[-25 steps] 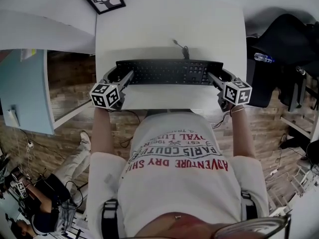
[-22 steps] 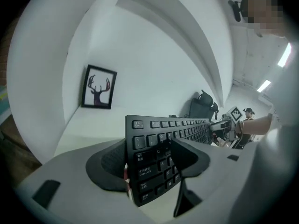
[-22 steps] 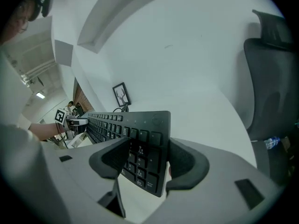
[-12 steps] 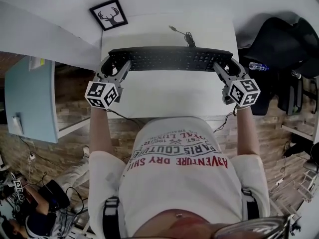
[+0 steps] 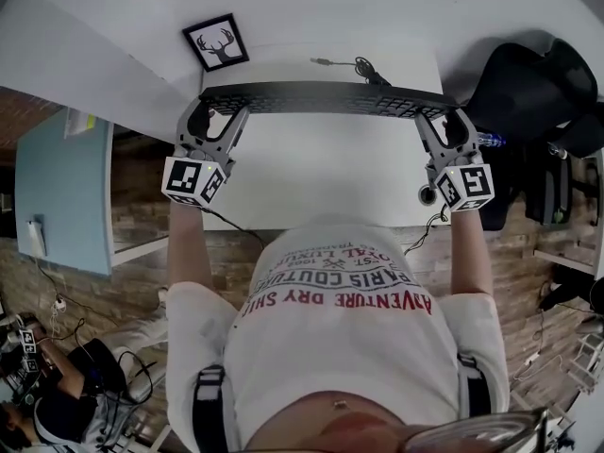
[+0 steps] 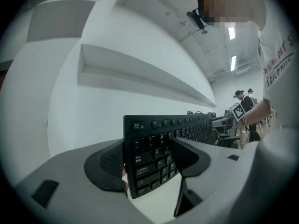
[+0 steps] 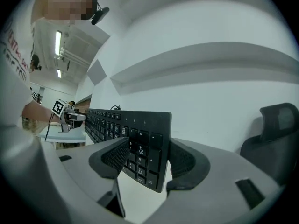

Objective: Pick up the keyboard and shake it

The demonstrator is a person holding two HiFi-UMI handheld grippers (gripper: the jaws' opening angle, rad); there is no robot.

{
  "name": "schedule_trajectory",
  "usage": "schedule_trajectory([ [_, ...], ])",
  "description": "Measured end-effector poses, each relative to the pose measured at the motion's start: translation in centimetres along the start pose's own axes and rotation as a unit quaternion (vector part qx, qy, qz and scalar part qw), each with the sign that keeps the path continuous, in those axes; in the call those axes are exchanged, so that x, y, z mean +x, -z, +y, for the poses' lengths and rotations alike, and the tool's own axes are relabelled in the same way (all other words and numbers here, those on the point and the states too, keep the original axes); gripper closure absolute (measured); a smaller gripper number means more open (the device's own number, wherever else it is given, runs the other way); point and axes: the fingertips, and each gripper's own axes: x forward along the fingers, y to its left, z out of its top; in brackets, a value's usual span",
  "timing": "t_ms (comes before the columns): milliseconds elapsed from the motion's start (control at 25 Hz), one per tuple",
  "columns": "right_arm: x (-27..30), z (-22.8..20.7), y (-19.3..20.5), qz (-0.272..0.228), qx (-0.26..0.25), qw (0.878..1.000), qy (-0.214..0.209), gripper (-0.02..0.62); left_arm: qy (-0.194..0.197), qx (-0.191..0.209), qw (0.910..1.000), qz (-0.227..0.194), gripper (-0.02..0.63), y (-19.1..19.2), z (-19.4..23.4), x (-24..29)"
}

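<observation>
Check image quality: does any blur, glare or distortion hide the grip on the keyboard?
Head view: evenly lit, sharp, edges bowed; keyboard clear. Left gripper view: strong fisheye, dark corners, key legends readable between the jaws. Right gripper view: same fisheye, keys sharp.

On shirt (image 5: 340, 295), head view, 6 o'clock of centre: red print, upside down, "ADVENTURE DRY SH…"; dark line next to it, "PARIS COUTU…"; remaining lines illegible.
On keyboard (image 6: 154, 148), left gripper view: Esc key (image 6: 137, 125) at 11 o'clock corner; Tab key (image 6: 138, 158) toward 6 o'clock from it; other legends too small.
</observation>
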Motion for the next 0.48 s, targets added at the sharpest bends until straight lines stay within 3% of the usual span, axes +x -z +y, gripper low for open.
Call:
schedule_trajectory([
  [240, -1.4, 0.4, -3.0, -0.056, -0.068, 0.996, 0.019, 0.322, 0.001, 0.037, 0.9985, -0.042, 0.313, -2.2, -0.7, -0.9],
  [480, -2.8, 0.8, -5.5, -0.089, -0.141, 0.985, 0.041, 0.322, 0.001, 0.061, 0.9965, -0.056, 0.313, -3.2, -1.7, -1.6],
])
